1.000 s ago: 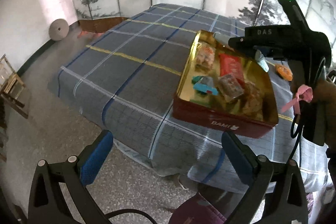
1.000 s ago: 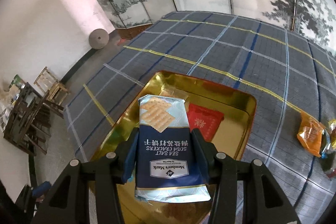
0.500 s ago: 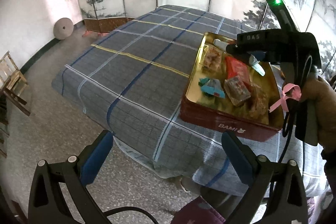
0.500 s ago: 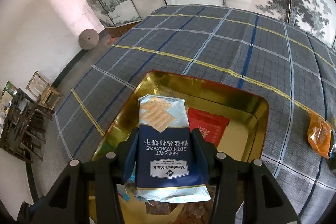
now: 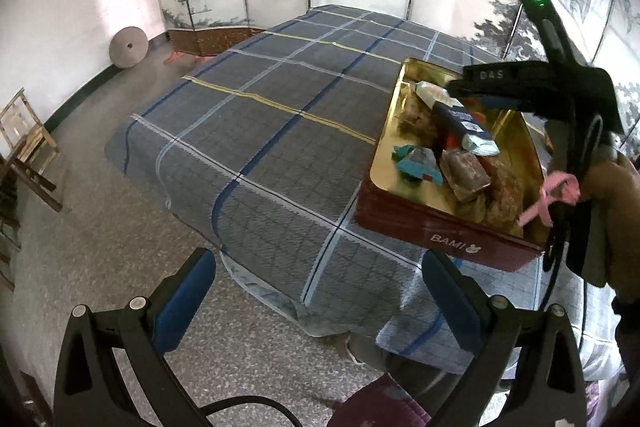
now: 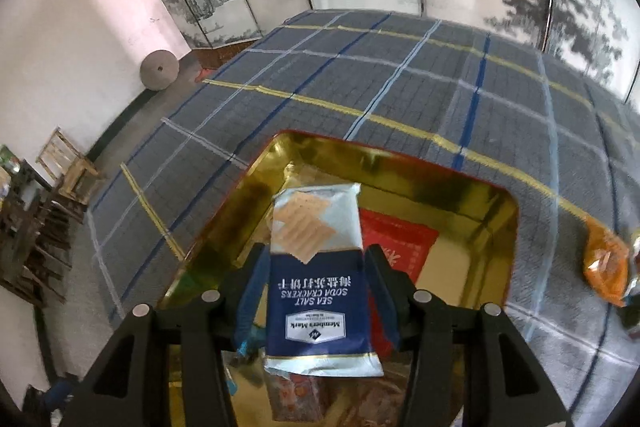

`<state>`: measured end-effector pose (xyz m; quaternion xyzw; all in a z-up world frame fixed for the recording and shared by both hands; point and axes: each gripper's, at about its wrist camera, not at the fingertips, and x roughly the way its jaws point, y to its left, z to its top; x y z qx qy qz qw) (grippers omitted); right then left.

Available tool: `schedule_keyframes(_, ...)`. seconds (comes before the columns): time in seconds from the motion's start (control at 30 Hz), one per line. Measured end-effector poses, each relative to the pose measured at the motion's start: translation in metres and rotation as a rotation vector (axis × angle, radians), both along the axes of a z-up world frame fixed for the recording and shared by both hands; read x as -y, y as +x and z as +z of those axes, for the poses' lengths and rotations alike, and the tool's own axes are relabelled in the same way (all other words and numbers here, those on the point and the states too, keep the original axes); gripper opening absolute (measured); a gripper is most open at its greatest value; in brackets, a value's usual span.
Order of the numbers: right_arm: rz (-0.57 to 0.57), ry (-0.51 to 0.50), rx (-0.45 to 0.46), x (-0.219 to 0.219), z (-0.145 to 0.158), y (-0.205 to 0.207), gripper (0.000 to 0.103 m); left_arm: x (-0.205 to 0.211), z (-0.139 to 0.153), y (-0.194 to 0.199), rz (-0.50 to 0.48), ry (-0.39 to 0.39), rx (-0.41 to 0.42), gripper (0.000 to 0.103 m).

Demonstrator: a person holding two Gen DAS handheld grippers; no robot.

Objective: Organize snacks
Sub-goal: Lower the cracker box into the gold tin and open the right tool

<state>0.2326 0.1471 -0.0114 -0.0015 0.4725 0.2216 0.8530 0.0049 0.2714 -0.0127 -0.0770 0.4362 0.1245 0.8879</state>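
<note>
The left gripper (image 5: 316, 291) is hanging spread and empty over the floor beside the bed (image 5: 280, 131). The right gripper (image 6: 316, 283) is clenching a cracker pack (image 6: 320, 283) above the snack-filled tin (image 6: 496, 203); an orange packet (image 6: 604, 267) is lying beyond it.

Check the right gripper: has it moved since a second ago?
Yes. The right gripper, still clamping the cracker packet, has dropped lower into the gold tin, whose far rim now sits higher in view.

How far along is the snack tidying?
Partway. Several snacks already lie in the gold tin. The right tool holds a soda cracker packet over the tin, not yet let go. An orange packet still lies on the checked cloth. The left tool is open, holding nothing.
</note>
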Motion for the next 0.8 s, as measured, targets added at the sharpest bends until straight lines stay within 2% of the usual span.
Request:
schedule_keyframes(0.07, -0.011, -0.051, 0.058, -0.001, 0.008, -0.007, 0.051, 0.0, 0.002, -0.001, 0.005, 0.006, 0.009, 0.102)
schedule_keyframes(0.17, -0.01, -0.113, 0.17, -0.001, 0.024, -0.025, 0.061, 0.004, 0.005, -0.002, 0.003, 0.022, 0.016, 0.102)
schedule_keyframes(0.33, 0.006, -0.192, 0.307, 0.003, 0.049, -0.054, 0.062, 0.016, 0.009, -0.003, -0.014, 0.039, 0.013, 0.102)
schedule_keyframes(0.53, 0.001, -0.261, 0.403, 0.012, 0.07, -0.074, 0.063, 0.034, 0.016, -0.003, -0.039, 0.07, 0.017, 0.102)
schedule_keyframes(0.8, -0.022, -0.28, 0.478, 0.035, 0.086, -0.095, 0.066, 0.059, 0.025, 0.0, -0.075, 0.112, 0.016, 0.102)
